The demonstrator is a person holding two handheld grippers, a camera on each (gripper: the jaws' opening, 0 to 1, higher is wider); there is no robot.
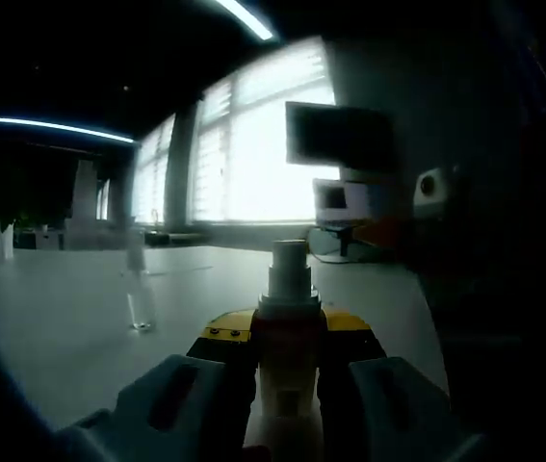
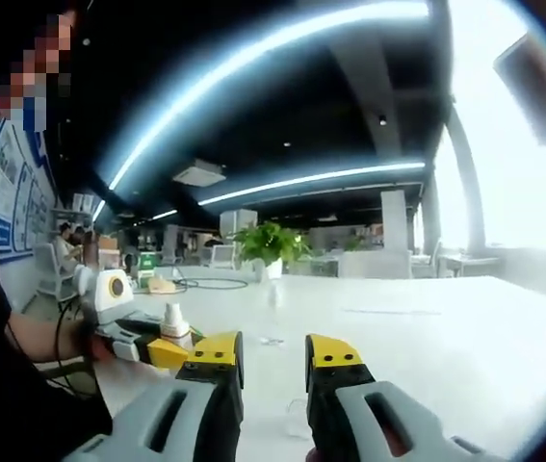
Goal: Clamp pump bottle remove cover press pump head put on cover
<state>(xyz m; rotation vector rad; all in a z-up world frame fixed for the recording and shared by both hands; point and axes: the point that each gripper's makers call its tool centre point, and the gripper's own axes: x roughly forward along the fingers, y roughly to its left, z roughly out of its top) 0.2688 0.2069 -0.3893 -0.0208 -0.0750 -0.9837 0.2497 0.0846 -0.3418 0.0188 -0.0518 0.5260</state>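
A white pump bottle stands between my left gripper's yellow-tipped jaws, which are shut on its body. Its bare pump head rises above them. The clear cover stands upright on the white table, ahead and to the left. In the right gripper view my right gripper is open with nothing between its jaws. The left gripper enters from the left there, holding the bottle. The clear cover stands faintly on the table beyond my right jaws.
A monitor and small devices sit at the table's far right corner by bright windows. A potted plant and cables lie at the table's far end. A person's sleeve is at the left. The table stretches wide to the right.
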